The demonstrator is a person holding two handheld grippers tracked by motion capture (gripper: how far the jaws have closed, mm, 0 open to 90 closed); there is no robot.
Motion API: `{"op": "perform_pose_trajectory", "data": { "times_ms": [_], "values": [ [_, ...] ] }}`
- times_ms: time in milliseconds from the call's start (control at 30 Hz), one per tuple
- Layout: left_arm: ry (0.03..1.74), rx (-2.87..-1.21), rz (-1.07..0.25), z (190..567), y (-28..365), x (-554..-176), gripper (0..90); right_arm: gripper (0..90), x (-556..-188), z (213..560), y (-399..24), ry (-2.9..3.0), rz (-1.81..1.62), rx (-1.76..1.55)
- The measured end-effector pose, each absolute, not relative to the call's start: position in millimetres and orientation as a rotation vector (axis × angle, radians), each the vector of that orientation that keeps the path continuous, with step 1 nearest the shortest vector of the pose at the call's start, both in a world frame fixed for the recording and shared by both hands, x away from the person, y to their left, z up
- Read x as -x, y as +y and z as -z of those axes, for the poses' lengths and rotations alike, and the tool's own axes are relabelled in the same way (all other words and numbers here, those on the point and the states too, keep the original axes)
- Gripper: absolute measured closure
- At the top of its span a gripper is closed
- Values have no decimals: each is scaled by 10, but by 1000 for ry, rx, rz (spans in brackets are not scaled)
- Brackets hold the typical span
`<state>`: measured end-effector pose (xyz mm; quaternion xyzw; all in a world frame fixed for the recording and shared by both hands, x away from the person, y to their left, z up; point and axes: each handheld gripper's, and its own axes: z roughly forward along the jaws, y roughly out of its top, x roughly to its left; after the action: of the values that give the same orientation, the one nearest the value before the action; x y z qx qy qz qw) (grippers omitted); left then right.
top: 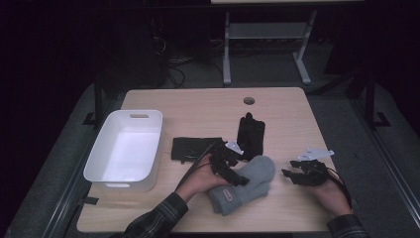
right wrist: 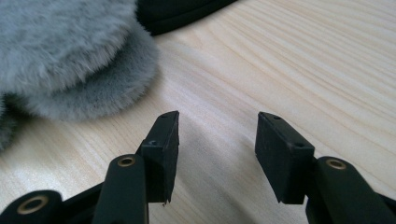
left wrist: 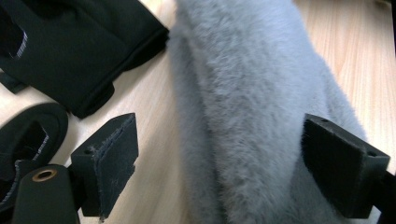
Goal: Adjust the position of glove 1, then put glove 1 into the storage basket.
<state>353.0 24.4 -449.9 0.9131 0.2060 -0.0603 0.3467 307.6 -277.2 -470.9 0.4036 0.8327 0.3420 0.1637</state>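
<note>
A folded grey fluffy sock (top: 247,181) with a small tag lies on the wooden table (top: 198,104) near its front. My left gripper (top: 234,173) rests over the sock's left part. In the left gripper view the grey sock (left wrist: 252,107) lies between the wide-apart jaws of the left gripper (left wrist: 219,161): one pad is at its fuzzy edge, the other stands clear of it. My right gripper (top: 291,169) hovers low to the right of the sock. In the right gripper view the right gripper (right wrist: 215,149) is open over bare wood, with the sock (right wrist: 70,56) just ahead.
A white bin (top: 124,184) stands at the table's left. A flat black cloth (top: 190,148) and a black glove-like piece (top: 251,134) lie behind the sock. A round cable hole (top: 249,100) is near the far edge. Bare wood lies to the right.
</note>
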Motion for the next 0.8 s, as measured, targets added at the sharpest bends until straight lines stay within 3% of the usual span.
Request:
{"op": "perform_pose_trajectory", "data": {
  "times_ms": [300,500,800],
  "values": [
    [498,-2355,256,4624,233,-3590,163,480,-3083,4722,-2767,2380,-963,-1141],
    [424,-2329,386,4649,231,-3608,418,467,-3084,4730,-2779,2372,-976,-1156],
    [403,-2374,415,4589,184,-3588,694,457,-3084,4737,-2784,2374,-979,-1151]
  ]
}}
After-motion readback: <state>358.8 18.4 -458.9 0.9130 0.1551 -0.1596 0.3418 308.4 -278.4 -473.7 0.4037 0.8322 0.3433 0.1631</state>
